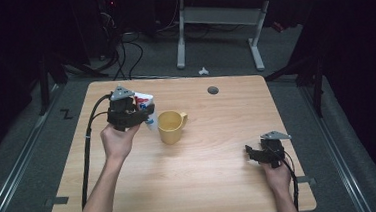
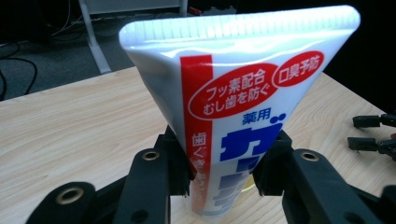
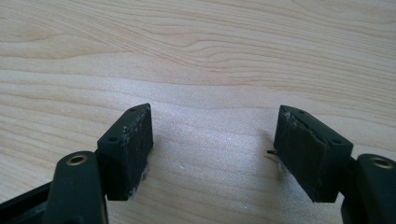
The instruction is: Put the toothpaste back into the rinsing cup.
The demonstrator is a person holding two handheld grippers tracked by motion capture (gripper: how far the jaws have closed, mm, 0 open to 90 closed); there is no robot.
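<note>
A white toothpaste tube (image 2: 243, 88) with red and blue print stands upright between the jaws of my left gripper (image 2: 224, 172), which is shut on its lower part, crimped end up. From above, the tube (image 1: 144, 101) and left gripper (image 1: 145, 116) hang over the table's left side, just left of a yellow mug (image 1: 171, 127). A yellowish rim shows under the tube in the left gripper view. My right gripper (image 1: 250, 154) rests low at the table's right front, open, with bare wood between its pads (image 3: 130, 149).
The wooden table (image 1: 222, 194) has a round cable hole (image 1: 213, 90) near its far edge. Cables trail from both grippers. Beyond the table stand a desk frame (image 1: 218, 28) and floor cables. The right gripper (image 2: 371, 133) appears far right in the left gripper view.
</note>
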